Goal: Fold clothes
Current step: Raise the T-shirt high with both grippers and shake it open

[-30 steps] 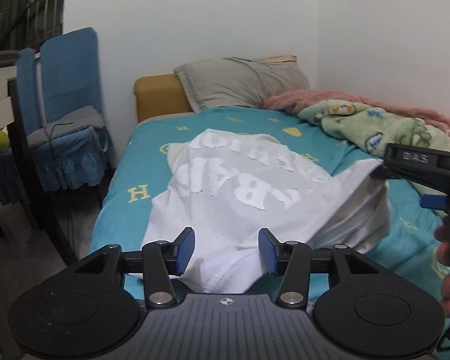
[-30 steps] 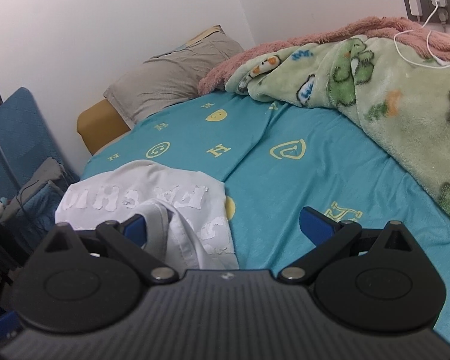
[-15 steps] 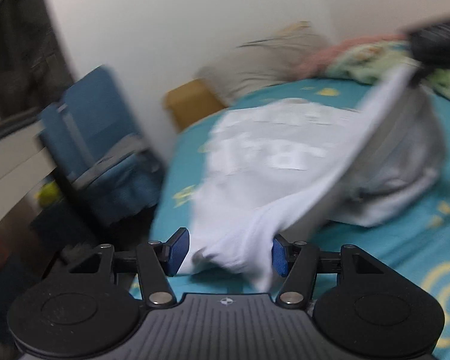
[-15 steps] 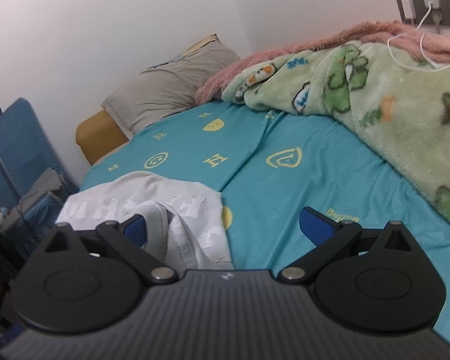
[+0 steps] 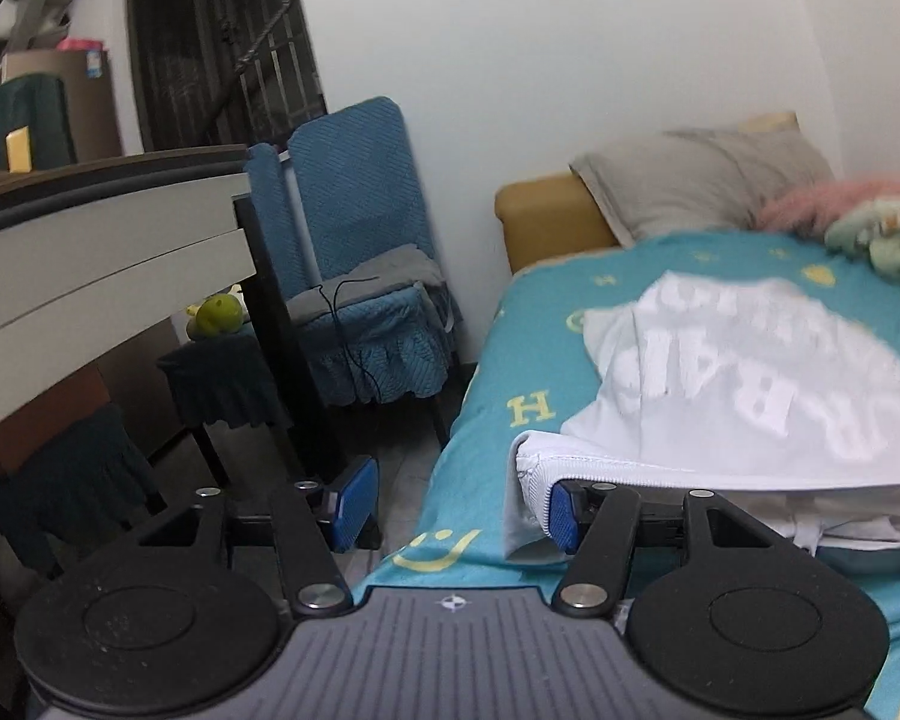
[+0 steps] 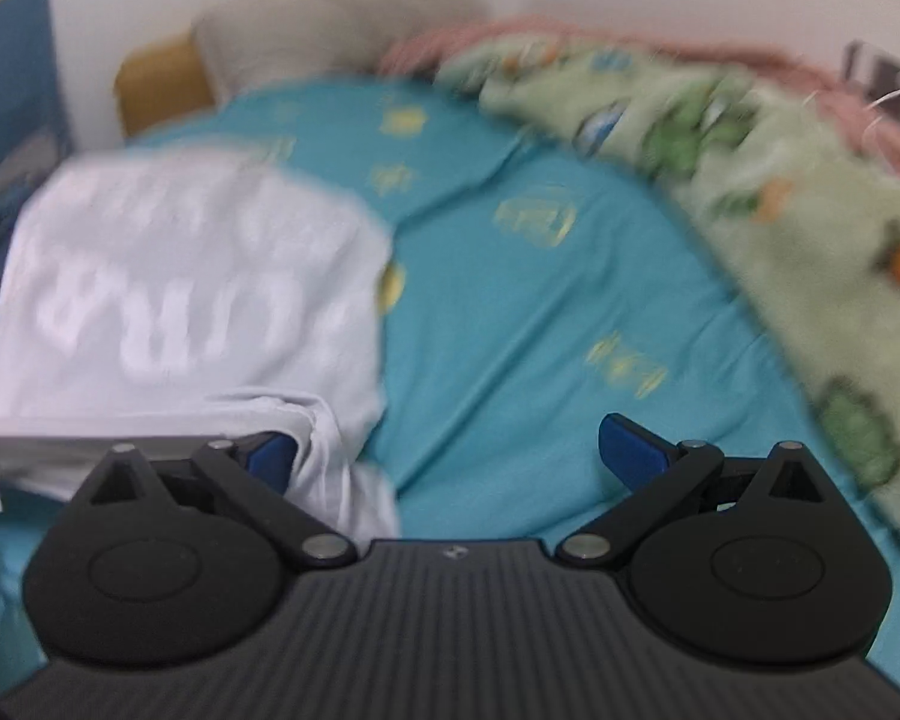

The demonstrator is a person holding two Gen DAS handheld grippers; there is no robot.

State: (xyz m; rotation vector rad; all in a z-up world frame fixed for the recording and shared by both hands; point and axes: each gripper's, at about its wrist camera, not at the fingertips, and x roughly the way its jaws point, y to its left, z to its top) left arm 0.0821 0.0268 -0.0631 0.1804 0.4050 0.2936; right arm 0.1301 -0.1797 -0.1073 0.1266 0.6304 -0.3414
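Our left claw point(image 5: 453, 510) stands with its jaws spread wide, both blue pads showing; the right-hand pad point(image 5: 561, 515) touches a fold of cloth, the left-hand pad point(image 5: 351, 504) touches nothing. Our right claw point(image 6: 450, 450) is likewise spread wide, its left pad point(image 6: 273, 450) partly tucked under cloth, its right pad point(image 6: 630, 441) bare. Neither claw clamps anything. The right wrist view is blurred.

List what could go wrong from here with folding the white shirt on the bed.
1. Both grippers are open, so nothing holds the white shirt; its doubled near hem could slump or unfold.
2. The shirt's near corner lies against the left gripper beside the bed edge; a nudge could drag it floorward.
3. The right gripper has cloth at only one finger; closing there may miss the cloth or pinch just one layer.
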